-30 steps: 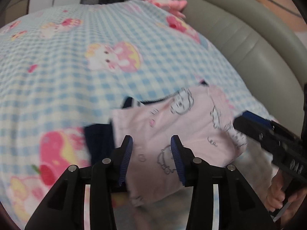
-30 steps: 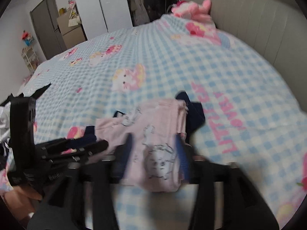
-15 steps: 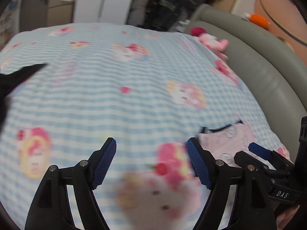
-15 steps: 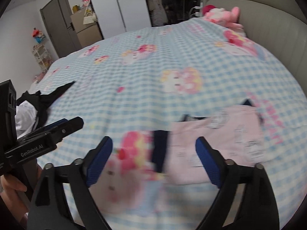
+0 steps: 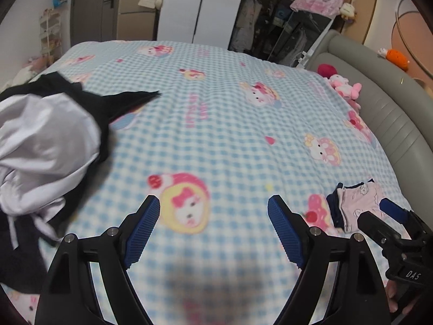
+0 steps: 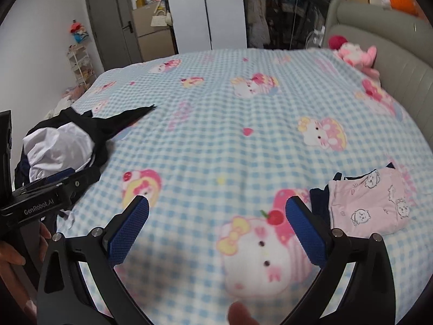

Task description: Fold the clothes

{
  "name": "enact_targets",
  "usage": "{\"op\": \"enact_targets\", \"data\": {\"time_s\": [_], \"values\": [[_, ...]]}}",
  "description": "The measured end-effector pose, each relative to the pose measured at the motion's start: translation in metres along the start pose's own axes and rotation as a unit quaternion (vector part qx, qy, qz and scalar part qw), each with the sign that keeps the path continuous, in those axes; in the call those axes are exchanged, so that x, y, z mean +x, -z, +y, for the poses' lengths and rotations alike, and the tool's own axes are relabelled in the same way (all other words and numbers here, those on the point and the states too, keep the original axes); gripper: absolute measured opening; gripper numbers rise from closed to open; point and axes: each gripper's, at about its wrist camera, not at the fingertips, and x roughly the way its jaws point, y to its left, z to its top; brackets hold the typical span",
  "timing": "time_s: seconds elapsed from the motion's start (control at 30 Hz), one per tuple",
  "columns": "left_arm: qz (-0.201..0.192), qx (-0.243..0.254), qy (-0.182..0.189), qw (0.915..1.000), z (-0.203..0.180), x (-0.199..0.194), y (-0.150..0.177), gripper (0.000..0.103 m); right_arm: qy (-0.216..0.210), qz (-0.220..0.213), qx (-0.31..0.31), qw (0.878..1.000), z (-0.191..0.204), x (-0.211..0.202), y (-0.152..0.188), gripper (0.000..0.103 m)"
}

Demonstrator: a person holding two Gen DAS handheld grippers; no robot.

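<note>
While both claws hang over the blue-and-white checked cartoon bedspread, the left gripper and the right gripper gape wide, holding nothing. The folded pink printed garment lies by the bed's right edge near the grey padded headboard, on dark navy cloth. A crumpled heap of white and black clothes sits at the left edge.

Black plastic left gripper and right gripper carry ribbed blue rubber pads, silver screws, white "GenRobot.AI" and "DAS" lettering; bare-skinned fingers behind.
</note>
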Motion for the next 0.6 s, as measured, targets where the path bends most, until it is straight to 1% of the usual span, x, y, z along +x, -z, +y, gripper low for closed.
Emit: {"op": "enact_targets", "data": {"time_s": [0.07,0.17,0.2,0.3,0.37,0.5,0.6], "values": [[0.001,0.001,-0.01,1.0,0.01,-0.013,0.011,0.084,0.0,-0.001,-0.002,1.0,0.017,-0.013,0.007,0.102],[0.001,0.014,-0.024,0.9996,0.016,-0.034,0.031,0.084,0.009,0.0,-0.009,1.0,0.04,-0.033,0.02,0.102],[0.003,0.021,-0.022,0.9995,0.018,-0.042,0.037,0.084,0.013,-0.001,-0.011,1.0,0.047,-0.04,0.025,0.102],[-0.01,0.027,-0.032,0.9991,0.023,-0.073,0.057,0.084,0.026,-0.005,-0.015,1.0,0.063,-0.063,0.043,0.102],[-0.02,0.025,-0.039,0.9987,0.025,-0.094,0.07,0.084,0.027,-0.006,-0.014,1.0,0.068,-0.077,0.057,0.102],[-0.027,-0.012,-0.034,0.999,0.034,-0.135,0.097,0.084,0.033,-0.005,-0.009,0.999,0.071,-0.107,0.089,0.102],[-0.032,-0.014,-0.036,0.9987,0.034,-0.161,0.116,0.084,0.032,-0.002,-0.005,0.999,0.068,-0.132,0.114,0.102]]}}
